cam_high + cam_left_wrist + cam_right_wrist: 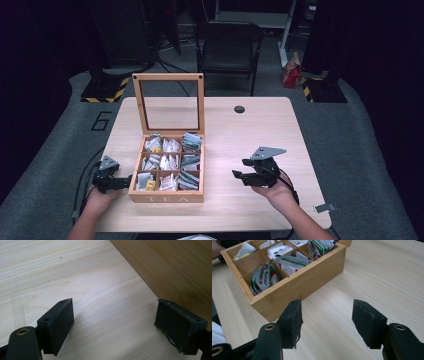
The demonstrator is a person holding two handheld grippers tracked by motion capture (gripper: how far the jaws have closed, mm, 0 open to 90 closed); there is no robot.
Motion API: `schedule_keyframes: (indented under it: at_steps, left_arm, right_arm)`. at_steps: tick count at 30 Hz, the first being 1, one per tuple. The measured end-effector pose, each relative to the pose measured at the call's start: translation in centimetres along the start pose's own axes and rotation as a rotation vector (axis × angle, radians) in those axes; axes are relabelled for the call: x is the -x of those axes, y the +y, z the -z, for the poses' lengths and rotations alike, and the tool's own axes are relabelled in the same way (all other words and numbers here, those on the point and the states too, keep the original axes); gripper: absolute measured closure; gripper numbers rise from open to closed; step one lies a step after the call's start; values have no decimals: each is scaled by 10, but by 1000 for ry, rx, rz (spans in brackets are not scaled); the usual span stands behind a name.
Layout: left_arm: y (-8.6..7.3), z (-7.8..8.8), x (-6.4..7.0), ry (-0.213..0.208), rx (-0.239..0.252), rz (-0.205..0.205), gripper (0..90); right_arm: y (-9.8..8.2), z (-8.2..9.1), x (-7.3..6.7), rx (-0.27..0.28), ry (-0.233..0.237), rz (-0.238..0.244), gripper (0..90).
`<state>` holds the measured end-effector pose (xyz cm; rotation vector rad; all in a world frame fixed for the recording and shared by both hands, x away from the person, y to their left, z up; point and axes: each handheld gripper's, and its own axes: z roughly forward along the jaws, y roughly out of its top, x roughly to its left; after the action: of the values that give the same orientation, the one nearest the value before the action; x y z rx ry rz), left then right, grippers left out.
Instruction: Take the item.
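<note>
Both grippers at the near edge of the worktop [260, 125], flanking the tea box [167, 192]. Left gripper [122, 182] sits low, just beside the box's left wall; fingers [60, 323] wide apart, nothing between them, bare worktop under. Right gripper [239, 176] is off to the box's right, clear gap between; fingers [292, 322] also spread wide and empty, pointed at the box's right wall.

Box is left of centre, lid [170, 102] standing upright at the back, nine compartments full of tea bags [191, 141].

Read: approach step, nothing grasped yet. Next move likely either a reach into a compartment for a bag or over to the lid to close it. Either way the right gripper must lift over the wall first.

Obstructions: none on the worktop itself. Beyond the far edge, a black chair [229, 47] and a red bag [291, 72] on the floor, well clear.
</note>
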<state>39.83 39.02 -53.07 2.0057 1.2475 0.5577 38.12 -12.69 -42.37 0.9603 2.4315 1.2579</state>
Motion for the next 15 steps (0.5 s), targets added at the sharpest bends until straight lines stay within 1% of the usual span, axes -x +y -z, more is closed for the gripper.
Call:
schedule_keyframes:
  at_steps: [1,5,6,7,15]
  left_arm:
    - [0,0,0,3,1,-4,151]
    - [0,0,0,0,2,0,151]
    - [0,0,0,0,2,0,150]
    - [0,0,0,-1,2,2,150]
    - [0,0,0,-1,2,1,150]
  right_arm:
    - [2,0,0,4,9,12,406]
    - [7,-1,-3,2,17,14,407]
    - [10,-1,-4,-1,19,24,408]
    - [11,-1,-5,-2,21,18,408]
    - [24,-6,-13,-5,44,47,408]
